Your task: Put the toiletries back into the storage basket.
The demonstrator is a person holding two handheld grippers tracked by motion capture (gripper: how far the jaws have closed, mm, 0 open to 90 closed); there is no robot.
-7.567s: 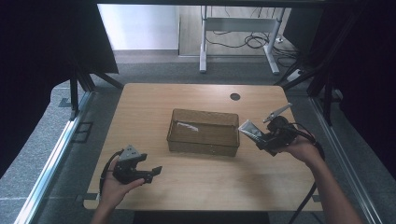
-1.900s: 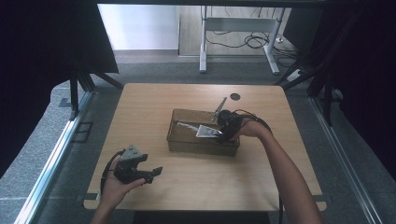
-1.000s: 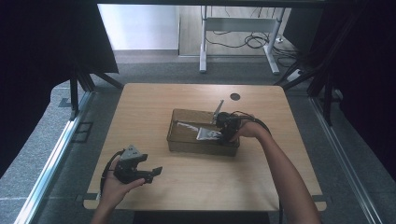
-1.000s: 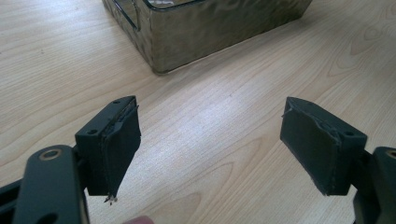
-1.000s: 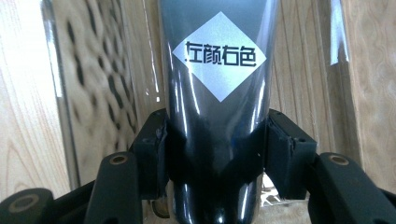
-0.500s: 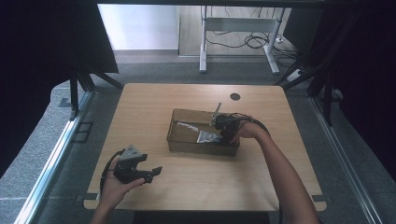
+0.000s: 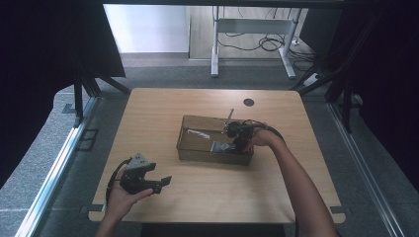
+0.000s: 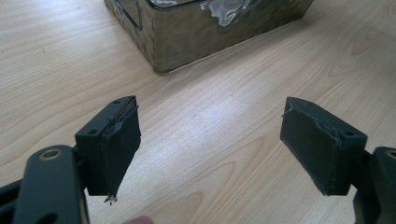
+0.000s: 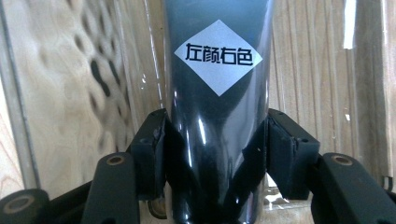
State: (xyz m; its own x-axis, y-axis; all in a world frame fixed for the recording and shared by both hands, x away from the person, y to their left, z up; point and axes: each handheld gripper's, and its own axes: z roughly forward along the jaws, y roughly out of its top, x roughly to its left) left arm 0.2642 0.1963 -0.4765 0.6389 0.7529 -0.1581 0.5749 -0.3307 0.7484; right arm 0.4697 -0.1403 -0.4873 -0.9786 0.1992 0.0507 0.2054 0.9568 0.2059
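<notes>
**Right gripper pinching a glossy tube in the box**

The dark tube (image 9: pixel 215 105) sits between the right gripper (image 9: pixel 215 144) jaws. The pads touch both its sides, and the jaws have just eased wider. It looks light, slick and squashy, so grip mid-body below the label.

Left gripper (image 8: pixel 210 140): jaws spread, empty.

Earlier the right gripper was beside the box (image 7: pixel 197 154); now it is inside it.

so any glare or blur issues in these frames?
High view: even light on the table, surroundings very dark. Left gripper view: broad soft sheen on the wood between the left gripper jaws, the bin sharp. Right gripper view: streaky highlights on the dark packet, the label readable, background slightly soft.
</notes>
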